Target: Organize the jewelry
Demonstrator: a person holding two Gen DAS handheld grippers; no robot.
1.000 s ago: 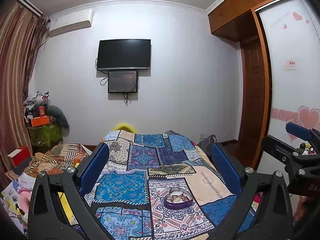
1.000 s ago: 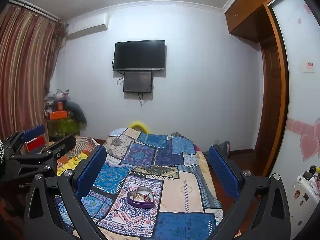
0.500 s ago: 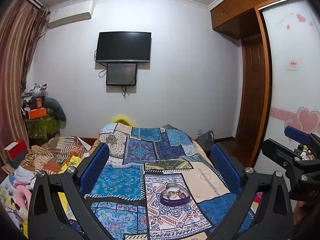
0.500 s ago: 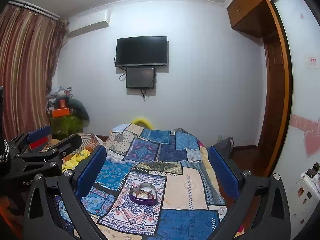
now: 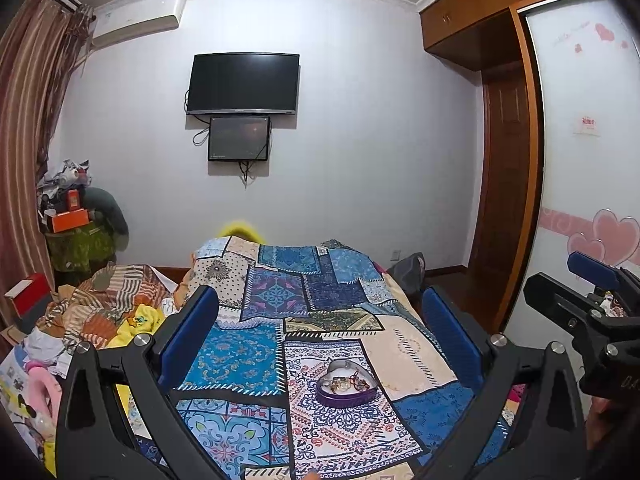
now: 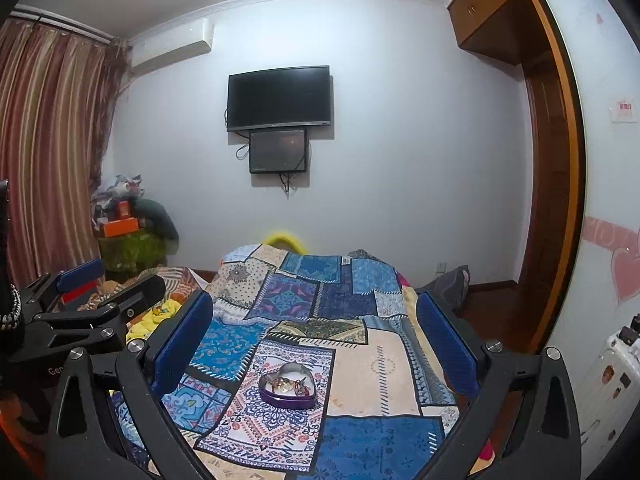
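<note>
The left gripper and right gripper are held level above the bed, jaws spread wide. Nothing is gripped. The heart-shaped box of jewelry is seen ahead between the fingers.

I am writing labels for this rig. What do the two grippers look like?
The left gripper and the right gripper look alike: black angular frames, silver bolts, flat blue finger pads. Pale lettering marks both bodies, only partly readable.
</note>
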